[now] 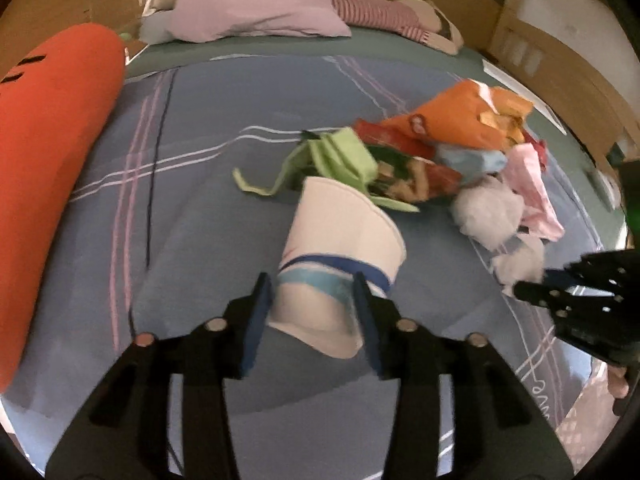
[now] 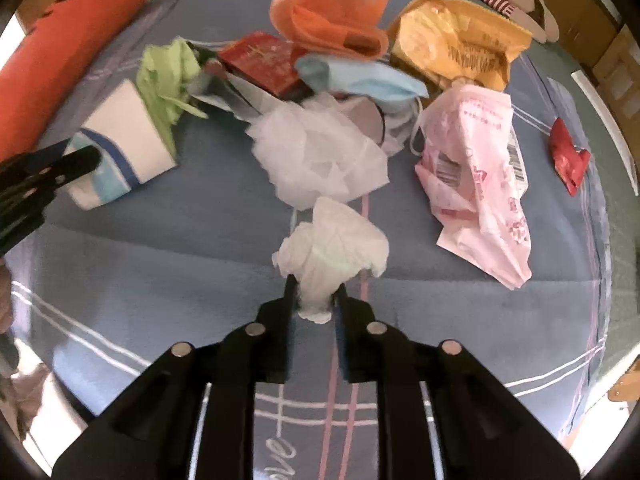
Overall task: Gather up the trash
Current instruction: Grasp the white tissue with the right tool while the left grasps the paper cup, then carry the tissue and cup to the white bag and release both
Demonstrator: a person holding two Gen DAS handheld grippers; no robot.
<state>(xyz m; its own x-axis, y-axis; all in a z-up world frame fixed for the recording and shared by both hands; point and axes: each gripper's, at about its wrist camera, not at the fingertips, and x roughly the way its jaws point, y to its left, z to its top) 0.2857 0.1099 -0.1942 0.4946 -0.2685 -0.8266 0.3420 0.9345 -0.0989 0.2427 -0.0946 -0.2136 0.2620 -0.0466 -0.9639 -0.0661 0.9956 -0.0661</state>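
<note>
My right gripper (image 2: 314, 294) pinching a crumpled white tissue (image 2: 332, 252) above the blue plaid bedspread (image 2: 160, 280), my left gripper (image 1: 312, 296) clamped on a paper cup (image 1: 340, 248), wrapper pile (image 2: 360, 60) just beyond, carrot pillow (image 1: 52, 160) at left.

Each camera rides just behind its own gripper's fingers and looks steeply down, close over a blue plaid bedspread (image 1: 208, 216). The left wrist view faces the headboard end, with the litter ahead and to its right; the right wrist view hangs nearer that litter. Both take in the paper cup (image 1: 344, 240) (image 2: 120, 144), the crumpled tissues (image 2: 320, 152) and the carrot-shaped cushion (image 1: 52, 168) (image 2: 68, 36).
</note>
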